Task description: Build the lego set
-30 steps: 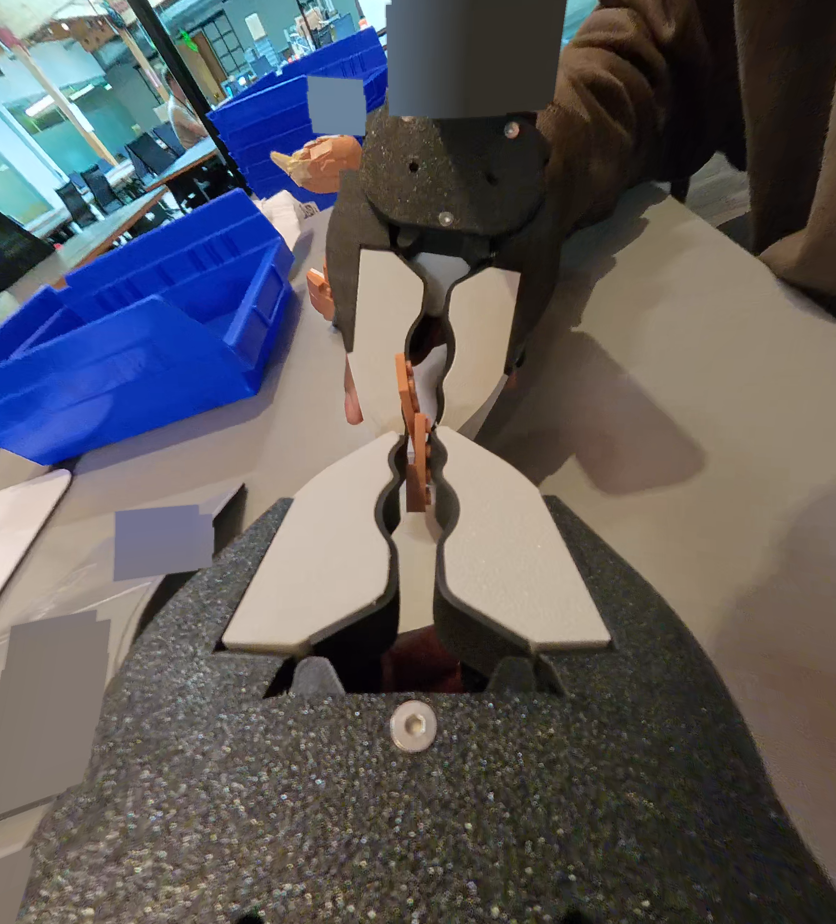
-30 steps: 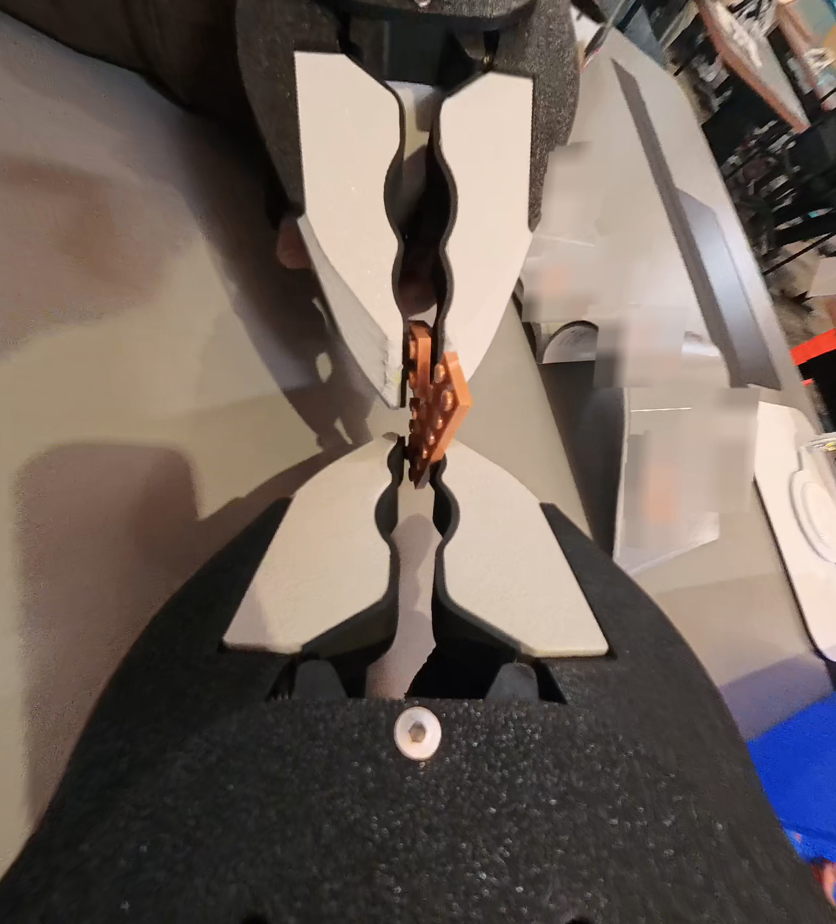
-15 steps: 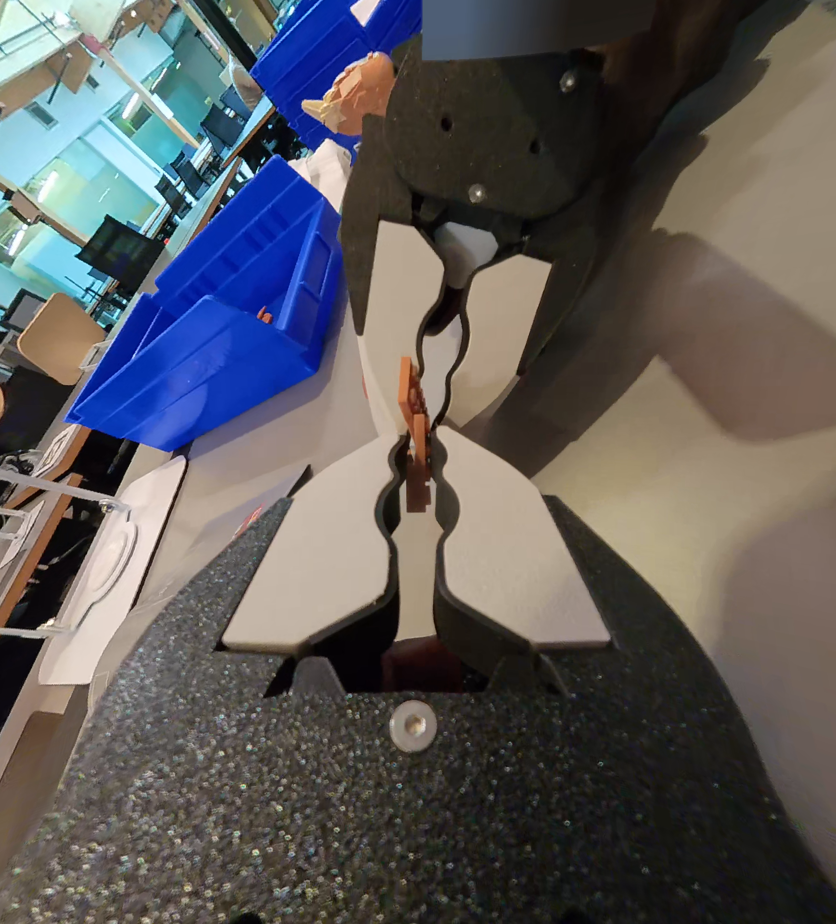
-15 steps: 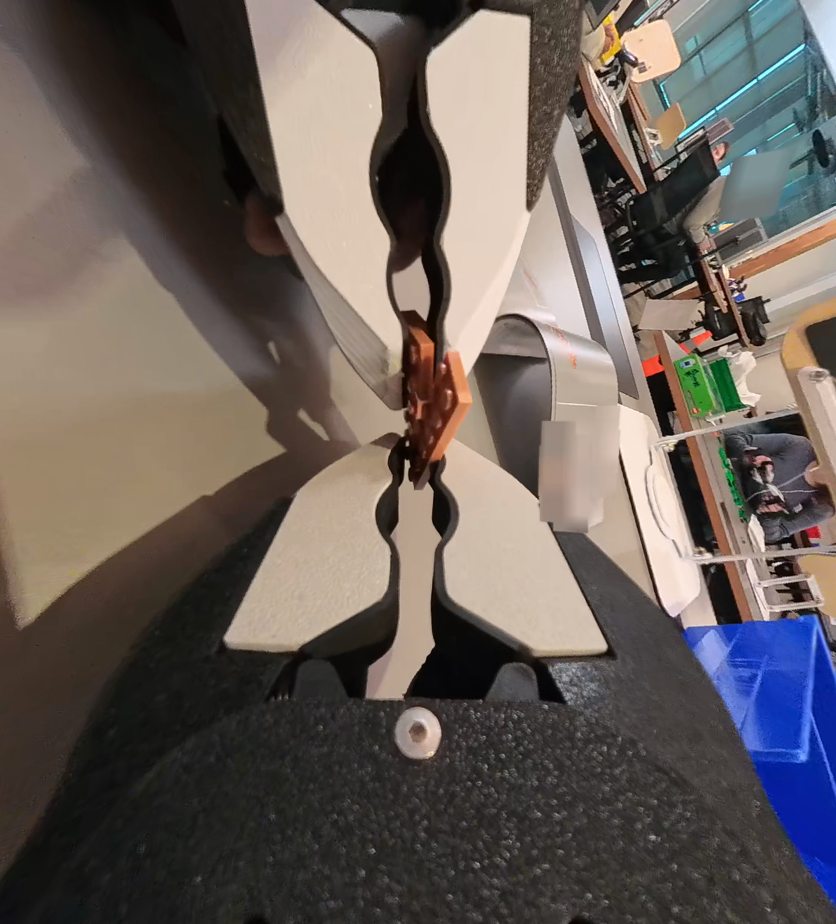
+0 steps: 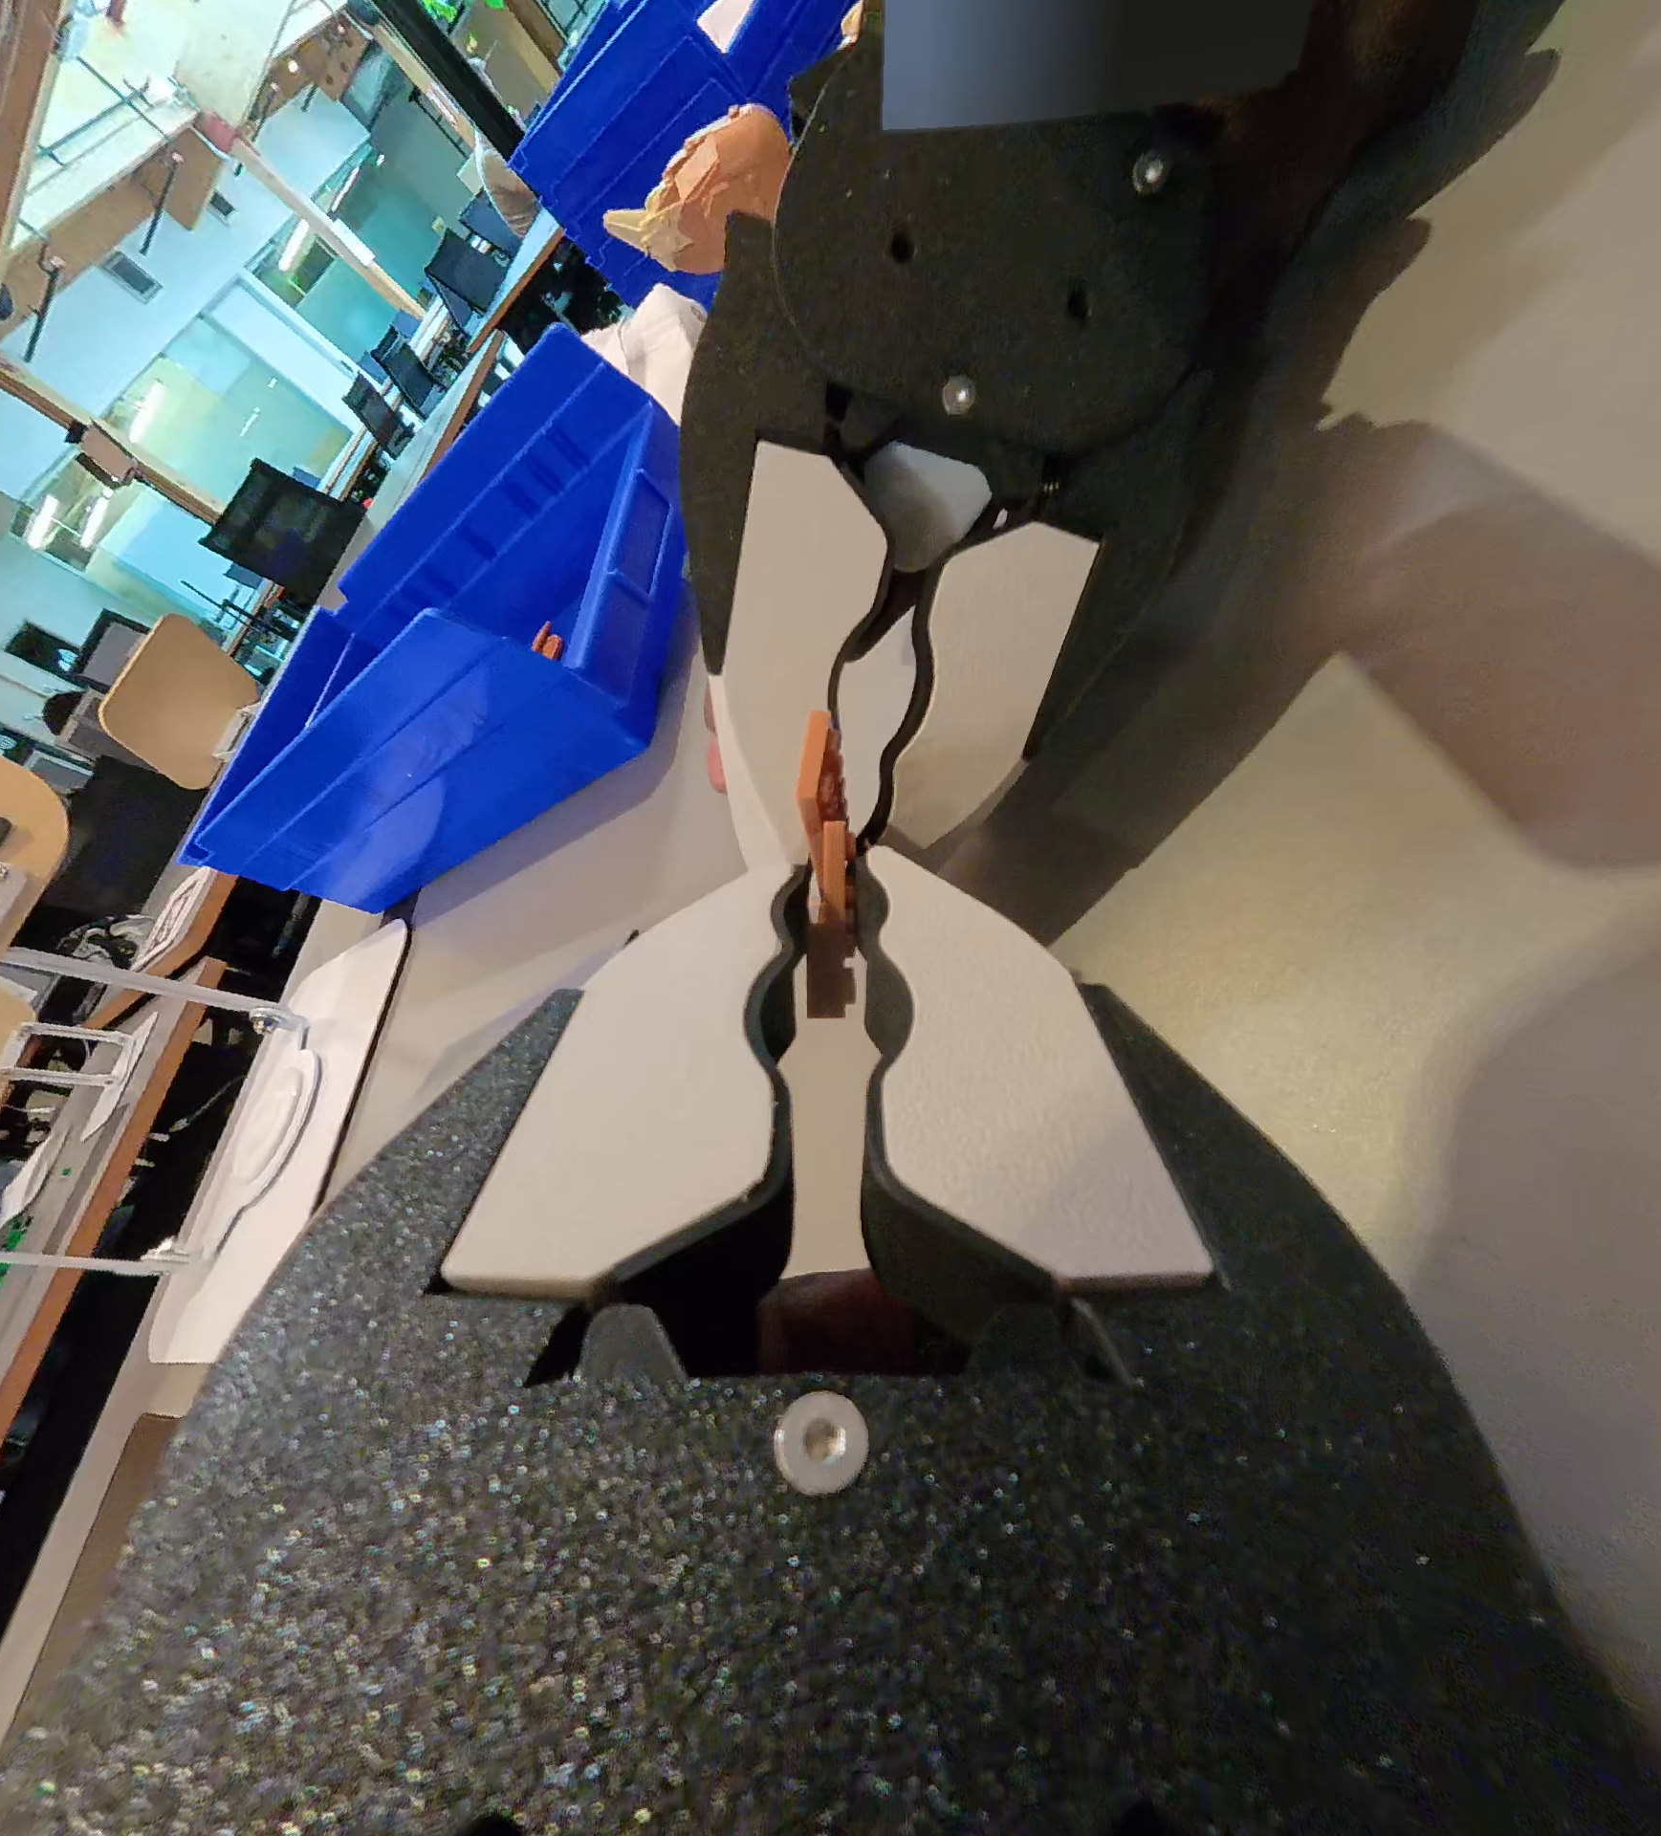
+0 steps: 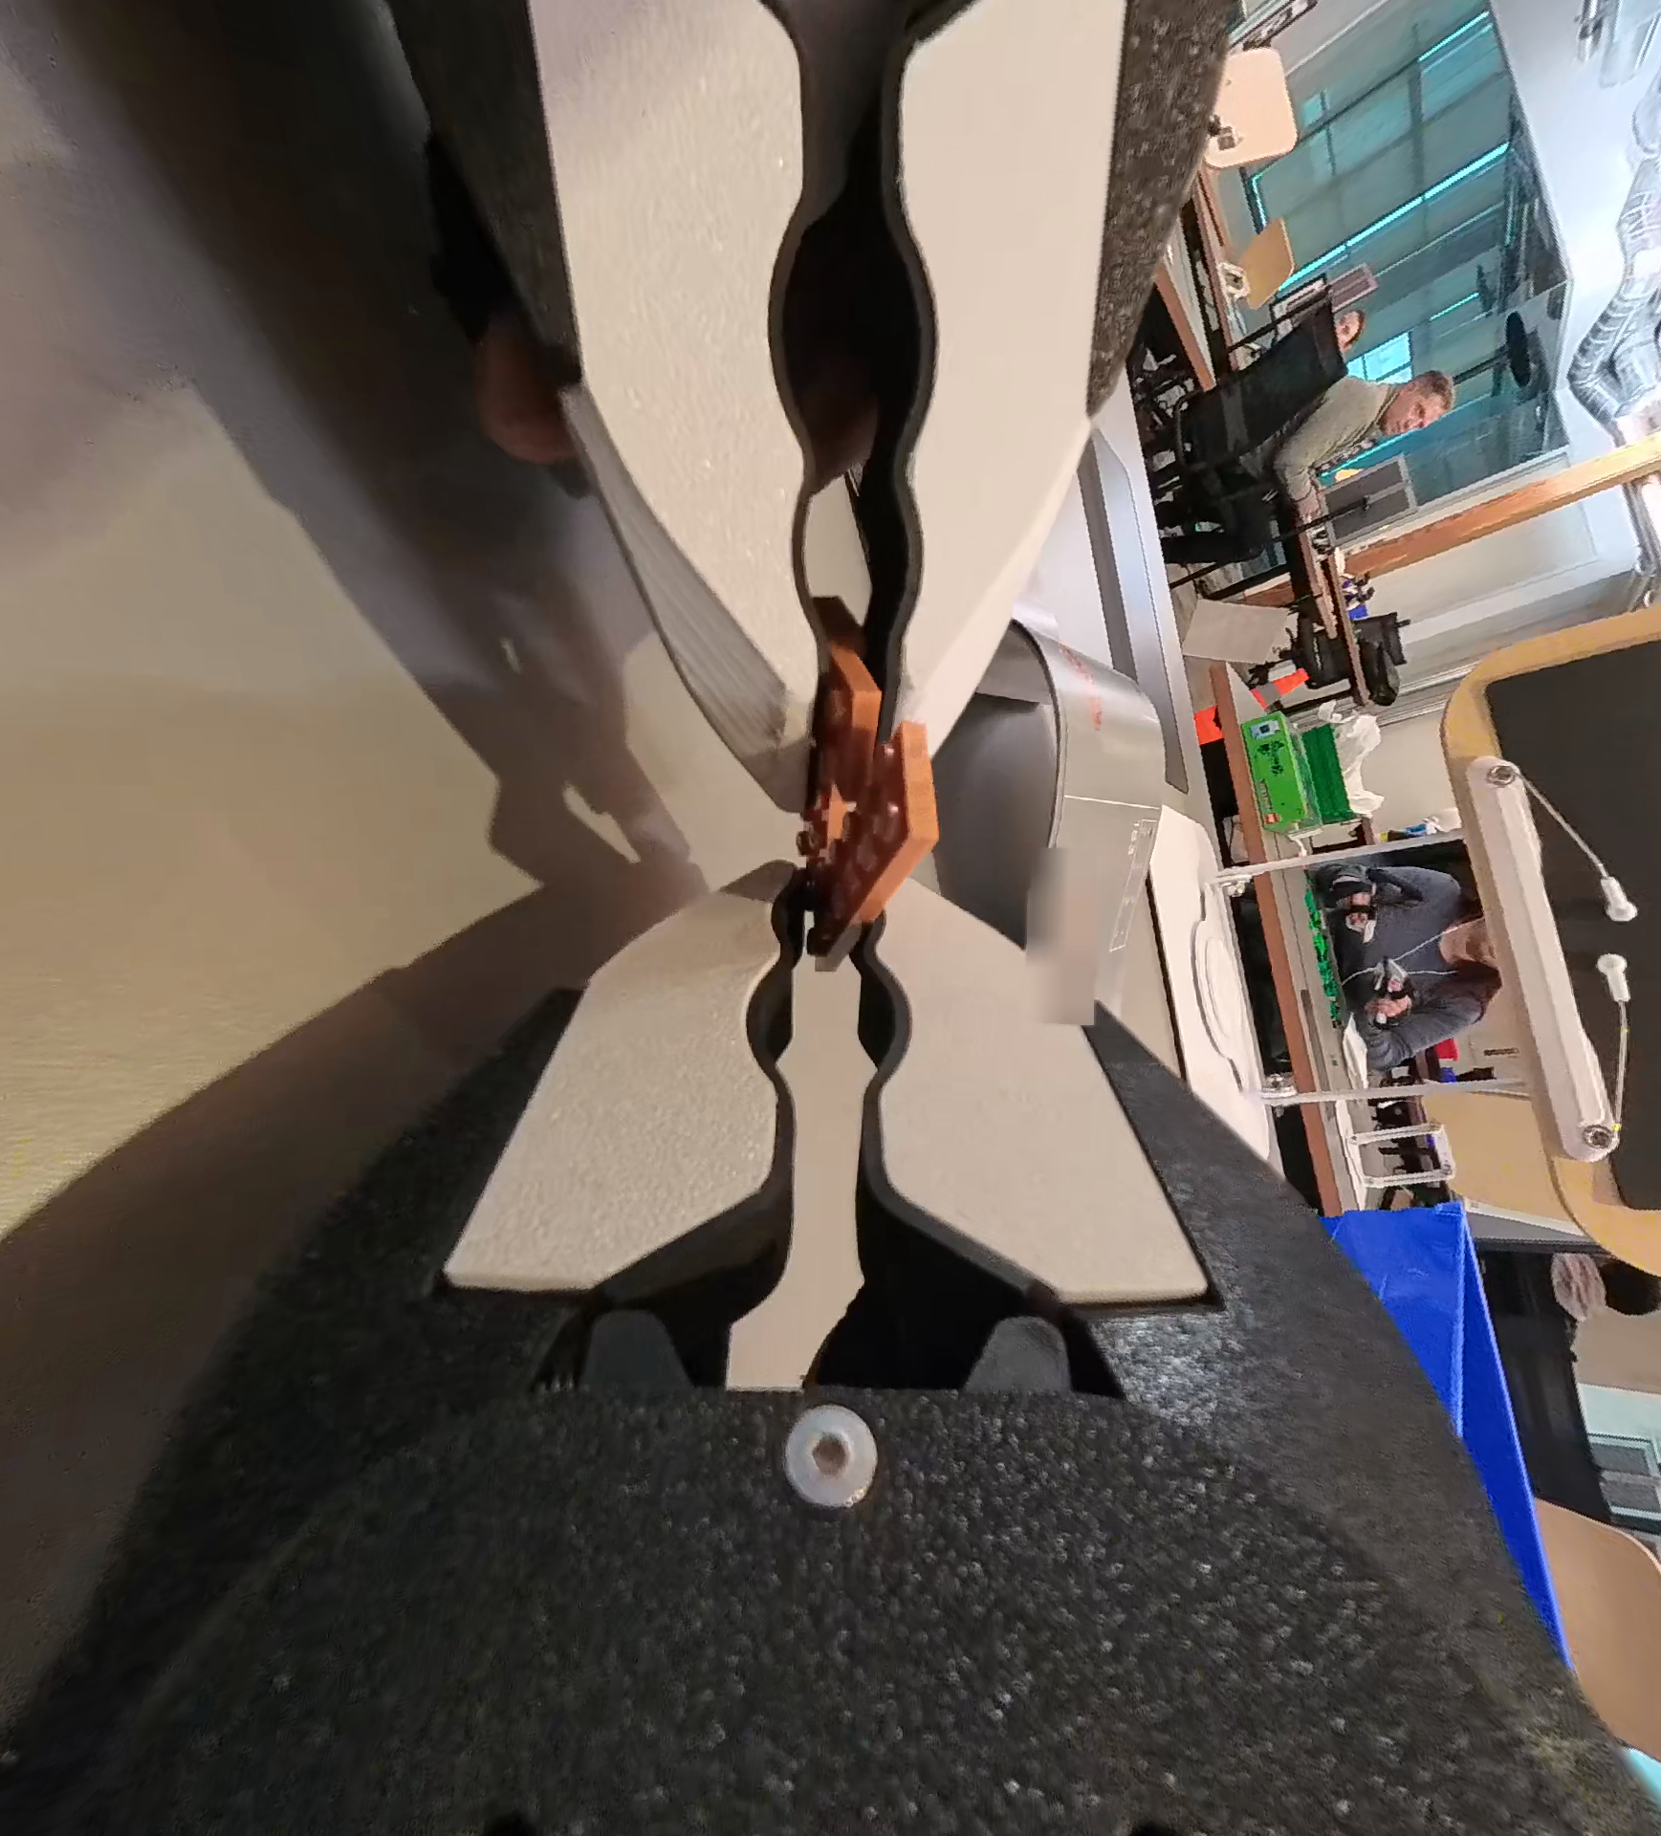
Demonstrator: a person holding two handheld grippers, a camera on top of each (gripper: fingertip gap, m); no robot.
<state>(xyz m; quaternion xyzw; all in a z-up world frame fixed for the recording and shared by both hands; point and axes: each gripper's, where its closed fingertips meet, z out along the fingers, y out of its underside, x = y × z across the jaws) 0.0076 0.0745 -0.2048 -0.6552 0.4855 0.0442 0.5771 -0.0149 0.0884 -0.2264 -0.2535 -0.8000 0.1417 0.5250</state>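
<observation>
Left gripper (image 5: 831, 894) and right gripper (image 6: 831, 914) each pinch orange plates (image 6: 871, 805) tip-to-tip; skewed push — studs misalign, pieces pop free.

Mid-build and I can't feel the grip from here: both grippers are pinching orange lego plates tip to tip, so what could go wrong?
The left gripper and right gripper each pinch thin orange lego plates only at the tips, so pressing could twist a plate loose. The plates sit skewed, so studs may misalign. They are held above the grey table; a drop could scatter them.
</observation>
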